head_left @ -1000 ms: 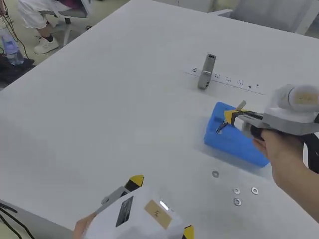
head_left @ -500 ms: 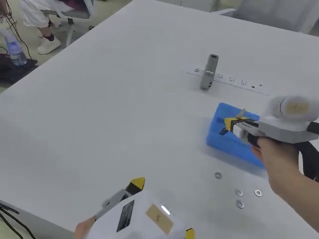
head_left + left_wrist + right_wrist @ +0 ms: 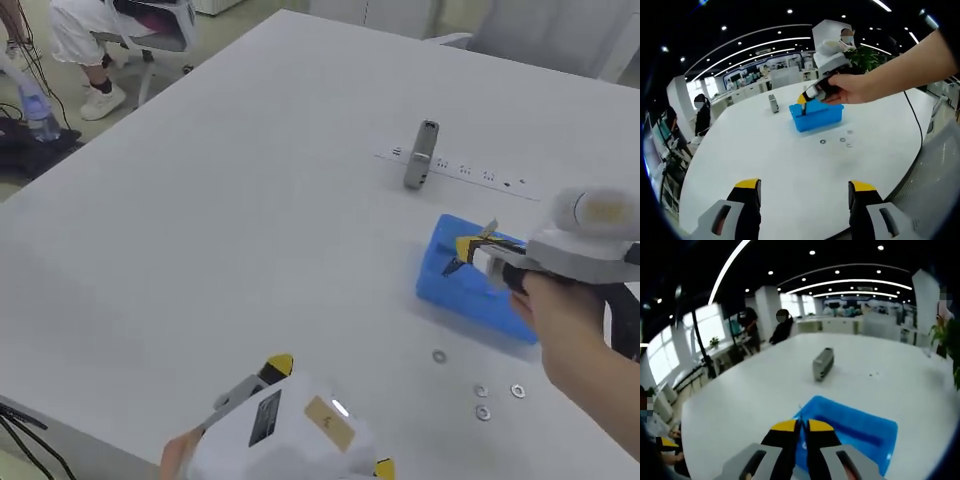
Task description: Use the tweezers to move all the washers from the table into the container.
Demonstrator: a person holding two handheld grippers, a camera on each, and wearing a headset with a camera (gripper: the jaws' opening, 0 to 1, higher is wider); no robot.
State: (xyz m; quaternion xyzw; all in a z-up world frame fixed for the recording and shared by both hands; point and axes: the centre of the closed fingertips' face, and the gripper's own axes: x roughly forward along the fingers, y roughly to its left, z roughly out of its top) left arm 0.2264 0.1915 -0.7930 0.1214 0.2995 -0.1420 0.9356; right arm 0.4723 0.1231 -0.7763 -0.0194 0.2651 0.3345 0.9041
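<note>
Over the blue rectangular plastic container [image 3: 445,285], my right gripper [image 3: 466,247] was pressed together on the thin metal tweezers [image 3: 449,265], whose tips pointed down toward it. Four small silver washers [image 3: 481,391] lay on the white table [image 3: 250,230] near the container. My left gripper [image 3: 805,200] hovered by the table's edge, jaws spread wide.

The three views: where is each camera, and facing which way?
Head view: on the headset, looking down at the white table; left claw, right claw and a hand show.
Left gripper view: on the left claw, facing the blue rectangular plastic container; its open jaws show below.
Right gripper view: on the right claw, looking down over that container; its jaws pinch thin metal tweezers.
Shared: head and left gripper views both show the small metal washers.
</note>
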